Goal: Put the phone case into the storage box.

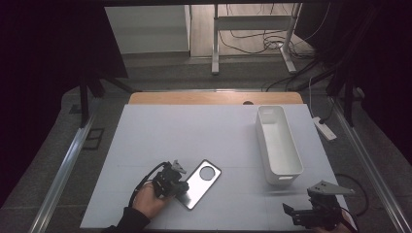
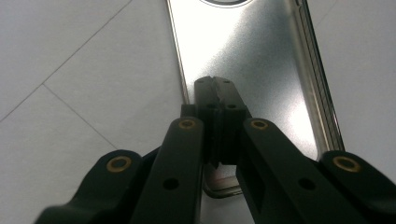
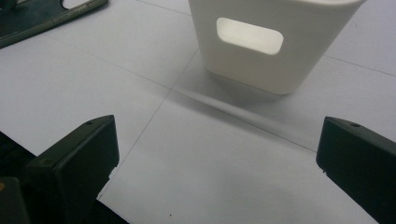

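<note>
Slippage is the main risk here: the left gripper (image 2: 215,93) has its jaws pressed together at the near end of the metal plate (image 1: 200,183), and whether they pinch its thin edge or merely rest on top of it cannot be told. If the hold is shallow, the smooth, shiny plate could slide free or pivot when lifted, and a drop would send it skidding across the tabletop (image 1: 194,131). The plate lies flat near the front edge, left of centre, its round hole toward the far end. The right gripper (image 3: 217,158), jaws spread wide and holding nothing, hovers at the front right corner, just short of the white bin (image 1: 278,143), which stands empty along the right edge. The tabletop is a pale sheet marked with faint lines. Beyond it, the dim room shows a metal stand and loose cables on the floor.
</note>
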